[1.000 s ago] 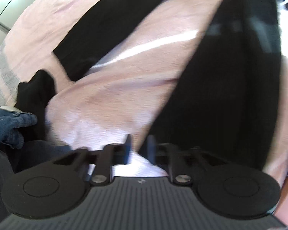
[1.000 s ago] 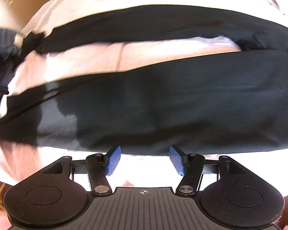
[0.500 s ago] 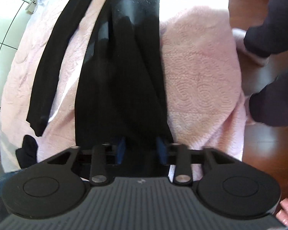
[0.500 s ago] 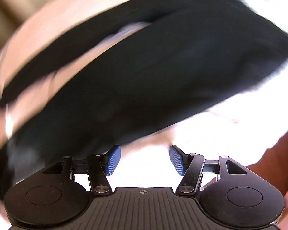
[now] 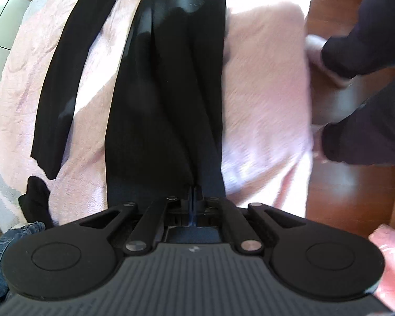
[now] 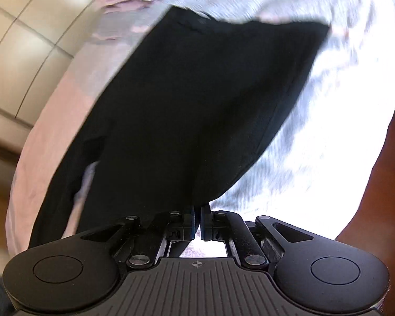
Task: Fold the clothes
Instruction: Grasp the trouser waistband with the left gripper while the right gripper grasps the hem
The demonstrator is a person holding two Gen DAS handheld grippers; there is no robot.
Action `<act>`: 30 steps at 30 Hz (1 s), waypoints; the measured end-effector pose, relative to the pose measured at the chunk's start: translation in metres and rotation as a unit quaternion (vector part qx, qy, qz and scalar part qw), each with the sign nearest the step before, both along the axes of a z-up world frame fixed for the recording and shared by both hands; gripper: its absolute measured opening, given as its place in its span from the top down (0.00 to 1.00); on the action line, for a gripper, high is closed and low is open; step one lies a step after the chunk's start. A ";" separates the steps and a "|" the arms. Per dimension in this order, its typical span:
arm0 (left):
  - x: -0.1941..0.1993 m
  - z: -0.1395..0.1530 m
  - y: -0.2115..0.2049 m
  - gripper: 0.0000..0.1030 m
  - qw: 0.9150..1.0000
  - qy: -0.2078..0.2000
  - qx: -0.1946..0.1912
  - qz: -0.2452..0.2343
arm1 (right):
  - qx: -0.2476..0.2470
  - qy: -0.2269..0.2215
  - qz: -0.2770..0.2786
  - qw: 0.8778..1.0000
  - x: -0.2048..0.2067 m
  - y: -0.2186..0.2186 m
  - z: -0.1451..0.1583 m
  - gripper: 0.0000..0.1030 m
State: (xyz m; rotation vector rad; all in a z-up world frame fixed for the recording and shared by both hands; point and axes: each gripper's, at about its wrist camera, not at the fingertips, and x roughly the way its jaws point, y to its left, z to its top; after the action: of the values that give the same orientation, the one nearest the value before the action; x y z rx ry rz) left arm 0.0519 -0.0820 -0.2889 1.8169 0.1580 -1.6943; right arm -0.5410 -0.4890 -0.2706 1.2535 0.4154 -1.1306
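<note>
Black trousers (image 5: 166, 100) ahead of the jaws on a pale pink quilted bedspread (image 5: 263, 100); blue jeans (image 5: 2, 242) at lower left.

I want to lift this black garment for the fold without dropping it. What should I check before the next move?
1. Left gripper shut on the black garment: ok.
2. Right gripper shut on the garment's edge: ok.
3. Garment lies spread on the pink bedspread: ok.
4. Separate black strip clear of the garment: ok.
5. Jeans off to the side: ok.
6. How much cloth sits between the pads: cannot tell.
</note>
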 end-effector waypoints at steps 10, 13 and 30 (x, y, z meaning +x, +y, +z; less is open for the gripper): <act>-0.017 -0.017 0.018 0.86 0.996 0.015 0.078 0.040 | 0.046 0.087 0.052 0.994 -0.004 -0.019 0.000 0.95; 0.005 0.007 0.015 0.73 0.991 0.068 0.075 0.091 | 0.022 0.163 0.047 0.985 0.014 -0.011 0.017 0.53; 0.106 -0.041 -0.119 0.76 0.982 0.146 0.056 0.102 | -0.143 0.166 0.537 0.815 0.268 0.066 0.037 0.53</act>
State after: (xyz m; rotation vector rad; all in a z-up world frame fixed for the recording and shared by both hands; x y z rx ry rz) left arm 0.1583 -0.2014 -0.3303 1.5580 0.5545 -1.8245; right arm -0.2727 -0.4233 -0.2338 0.3727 1.0159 -0.3717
